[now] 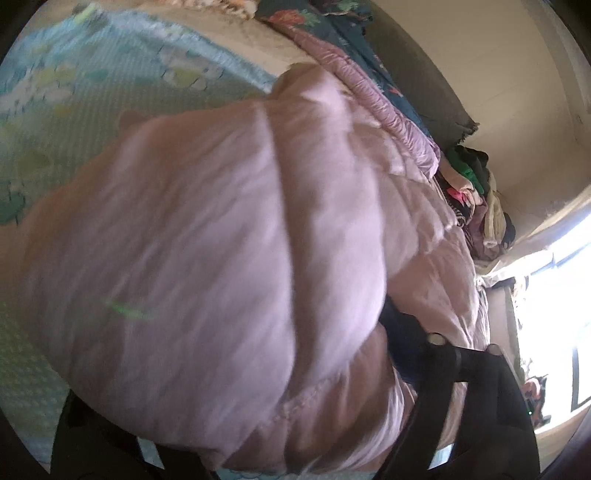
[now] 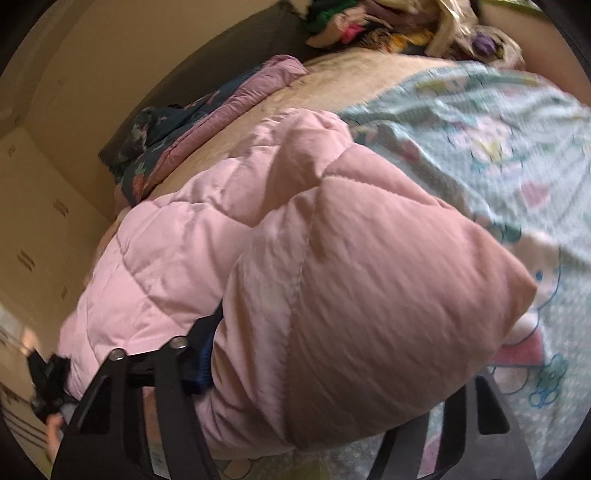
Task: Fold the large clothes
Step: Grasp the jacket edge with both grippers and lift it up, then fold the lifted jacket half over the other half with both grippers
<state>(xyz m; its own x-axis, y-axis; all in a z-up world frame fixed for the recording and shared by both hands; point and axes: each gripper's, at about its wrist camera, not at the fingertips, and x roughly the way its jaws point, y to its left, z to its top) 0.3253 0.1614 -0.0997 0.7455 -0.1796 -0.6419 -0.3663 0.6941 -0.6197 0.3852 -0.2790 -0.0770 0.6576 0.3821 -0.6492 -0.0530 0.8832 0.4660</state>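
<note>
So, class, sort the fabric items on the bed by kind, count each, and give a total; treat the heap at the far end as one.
Pink quilted jacket: 1
Cartoon-print sheet: 1
Lilac-edged floral quilt: 1
Heap of mixed clothes: 1
Total: 4

The puffy pink quilted jacket (image 1: 229,258) bulges over the left gripper (image 1: 258,435), burying its fingertips, so whether the jaws pinch fabric or stand apart cannot be told, and motion blur smears the jacket's seams and a small green mark on it. In the right wrist view the same jacket (image 2: 332,295) covers the right gripper (image 2: 295,424) between its black fingers (image 2: 173,391), hiding the tips and the grip. The heap of mixed coloured clothes (image 2: 369,22) at the far end of the bed is cut by the frame's top edge and too small to sort into garments, and the pale cartoon-print bedsheet (image 2: 498,147) is too blurred to read its figures.
</note>
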